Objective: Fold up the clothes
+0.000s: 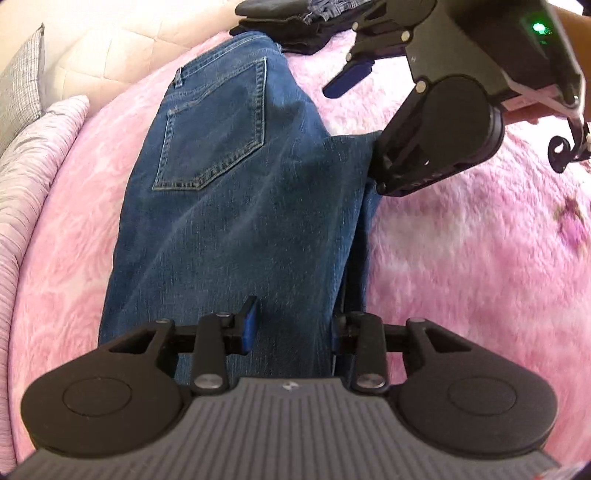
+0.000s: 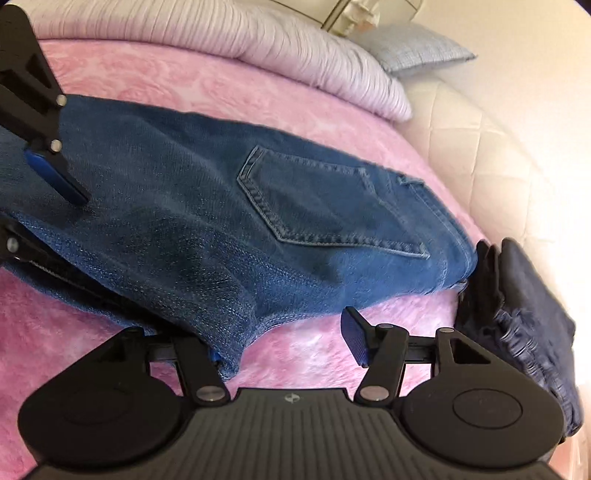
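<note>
On the far left of your left-wrist view, a striped pillow (image 1: 26, 206) lies along the edge of the pink fluffy blanket (image 1: 461, 266), with a grey checked cushion (image 1: 18, 77) behind it against the cream quilted headboard (image 1: 122, 55). Moving right, the blue jeans (image 1: 236, 206) lie lengthwise down the middle of the blanket, folded leg over leg, back pocket (image 1: 218, 129) up and waistband at the far end. Your left gripper (image 1: 291, 328) straddles the near part of the denim: its jaws stand apart, the left blue pad resting on top of the cloth and the right finger down beside the right-hand edge of the jeans, not clamped on anything. Beyond the waistband sits a stack of dark folded clothes (image 1: 288, 26). Further right, your right gripper (image 1: 365, 122) reaches in from the upper right, jaws wide apart, one finger low at the jeans' right edge where a layer is turned over, the other raised clear above the blanket.

Across your right-wrist view, the left gripper (image 2: 48, 218) enters at the left edge, its upper finger above the denim and its lower one at the cloth's underside. The jeans (image 2: 221, 229) run across the middle. Your right gripper (image 2: 284, 347) is spread open; a corner of denim drapes over its left finger, while the right pad stands free above the blanket (image 2: 310, 354). To the right, the dark stack (image 2: 517, 314) touches the waistband end.
</note>
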The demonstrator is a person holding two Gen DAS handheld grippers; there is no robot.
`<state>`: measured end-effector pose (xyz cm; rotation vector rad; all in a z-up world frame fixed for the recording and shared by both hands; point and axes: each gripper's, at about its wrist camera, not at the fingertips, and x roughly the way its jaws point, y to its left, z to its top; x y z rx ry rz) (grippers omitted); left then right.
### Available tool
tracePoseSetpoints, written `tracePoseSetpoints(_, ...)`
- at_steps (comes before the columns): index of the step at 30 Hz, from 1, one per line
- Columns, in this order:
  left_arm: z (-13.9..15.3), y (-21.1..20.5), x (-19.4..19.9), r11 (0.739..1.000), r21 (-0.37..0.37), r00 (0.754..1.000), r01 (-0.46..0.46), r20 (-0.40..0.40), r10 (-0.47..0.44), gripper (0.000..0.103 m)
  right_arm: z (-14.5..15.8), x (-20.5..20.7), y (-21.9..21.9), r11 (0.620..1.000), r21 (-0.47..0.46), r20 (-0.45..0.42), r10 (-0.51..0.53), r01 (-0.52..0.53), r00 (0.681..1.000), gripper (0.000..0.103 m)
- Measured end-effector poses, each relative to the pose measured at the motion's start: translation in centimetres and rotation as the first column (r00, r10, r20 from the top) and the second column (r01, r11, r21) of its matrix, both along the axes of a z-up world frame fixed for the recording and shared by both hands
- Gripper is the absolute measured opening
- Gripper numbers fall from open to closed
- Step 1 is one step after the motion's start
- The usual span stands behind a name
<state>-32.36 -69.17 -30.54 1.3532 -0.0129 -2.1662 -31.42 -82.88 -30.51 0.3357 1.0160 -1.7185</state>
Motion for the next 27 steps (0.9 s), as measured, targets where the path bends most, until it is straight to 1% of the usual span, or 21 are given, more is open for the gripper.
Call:
tracePoseSetpoints(2,0.2,-0.3,0.5,0.999,0.015,0.999,-0.032,-0.01,0.032,0.031,-0.1,0.0,0.3,1.0,0.011,0.021,0.0,0.0,1.0,0.066)
tracePoseSetpoints(4,0.6,0.3,1.0,0.999,0.015,0.999,-0.053,-0.01,0.053,0.032,-0.2,0.0,0.7,1.0,0.023,0.042,0.0,-0.001,0.999,0.069)
tracePoseSetpoints(5,0.9,0.7,1.6,0.997,0.022,0.997,-0.077,-0.013,0.077,0.032,-0.2,0.0,0.8,1.0,0.029,0.053,-0.001,-0.001,0.999,0.075)
tracePoseSetpoints(7,1.5,1.9,2.7,0.99,0.032,0.99,-0.138,-0.018,0.138,0.033,-0.3,0.0,1.2,0.999,0.04,0.074,-0.001,-0.002,0.997,0.078)
tracePoseSetpoints(8,1.9,2.6,3.7,0.982,0.04,0.982,-0.186,-0.02,0.186,0.035,-0.1,0.3,1.8,0.998,0.055,0.095,-0.011,0.006,0.995,0.08)
tracePoseSetpoints(10,2.5,4.0,5.9,0.955,0.058,0.956,-0.29,-0.025,0.292,0.036,0.1,1.0,2.9,0.996,0.089,0.157,-0.024,0.01,0.987,0.08)
tracePoseSetpoints(12,3.0,5.8,8.8,0.912,0.07,0.914,-0.403,-0.021,0.405,0.042,0.6,2.0,3.9,0.995,0.101,0.198,-0.006,-0.014,0.98,0.081)
tracePoseSetpoints(13,3.2,6.7,10.2,0.89,0.063,0.891,-0.452,-0.006,0.454,0.043,0.9,2.7,4.3,0.994,0.106,0.214,0.012,-0.035,0.977,0.082)
tracePoseSetpoints(14,3.3,7.4,11.8,0.861,0.06,0.863,-0.505,0.011,0.505,0.044,1.2,3.4,4.5,0.992,0.112,0.223,0.037,-0.063,0.974,0.082)
tracePoseSetpoints(16,3.5,8.9,15.0,0.794,0.062,0.796,-0.605,0.041,0.604,0.05,1.9,5.4,4.7,0.983,0.118,0.243,0.106,-0.138,0.964,0.084)
tracePoseSetpoints(17,3.6,9.7,16.8,0.746,0.069,0.749,-0.662,0.048,0.661,0.053,2.2,6.4,4.6,0.977,0.118,0.253,0.145,-0.179,0.957,0.086)
tracePoseSetpoints(18,3.7,10.5,18.6,0.695,0.079,0.699,-0.715,0.049,0.714,0.059,2.6,7.5,4.4,0.969,0.113,0.261,0.185,-0.22,0.948,0.086)
tracePoseSetpoints(19,3.9,11.2,20.5,0.64,0.089,0.645,-0.763,0.051,0.762,0.062,2.9,8.7,4.1,0.959,0.109,0.269,0.224,-0.26,0.937,0.086)
tracePoseSetpoints(20,4.1,12.0,22.6,0.577,0.102,0.583,-0.811,0.045,0.811,0.063,3.3,9.8,3.8,0.95,0.103,0.279,0.258,-0.296,0.925,0.086)
tracePoseSetpoints(21,4.4,12.9,24.9,0.509,0.115,0.515,-0.853,0.031,0.857,0.063,3.7,11.0,3.4,0.938,0.098,0.29,0.292,-0.331,0.912,0.086)
tracePoseSetpoints(23,4.8,14.6,29.1,0.39,0.137,0.395,-0.91,0.005,0.919,0.063,4.2,13.3,2.7,0.921,0.09,0.296,0.339,-0.38,0.893,0.087)
tracePoseSetpoints(24,5.0,15.3,30.9,0.342,0.147,0.346,-0.928,0.0,0.938,0.063,4.4,14.4,2.2,0.914,0.091,0.303,0.353,-0.395,0.885,0.088)
tracePoseSetpoints(25,5.1,16.0,32.7,0.295,0.158,0.298,-0.942,-0.005,0.955,0.063,4.5,15.6,1.7,0.907,0.093,0.311,0.365,-0.411,0.877,0.088)
tracePoseSetpoints(26,5.3,16.7,34.2,0.257,0.172,0.26,-0.951,-0.009,0.966,0.063,4.6,16.7,1.2,0.903,0.103,0.324,0.366,-0.417,0.873,0.088)
tracePoseSetpoints(27,5.4,17.4,35.5,0.232,0.179,0.234,-0.956,-0.013,0.972,0.063,4.6,17.8,0.6,0.901,0.122,0.339,0.356,-0.416,0.871,0.088)
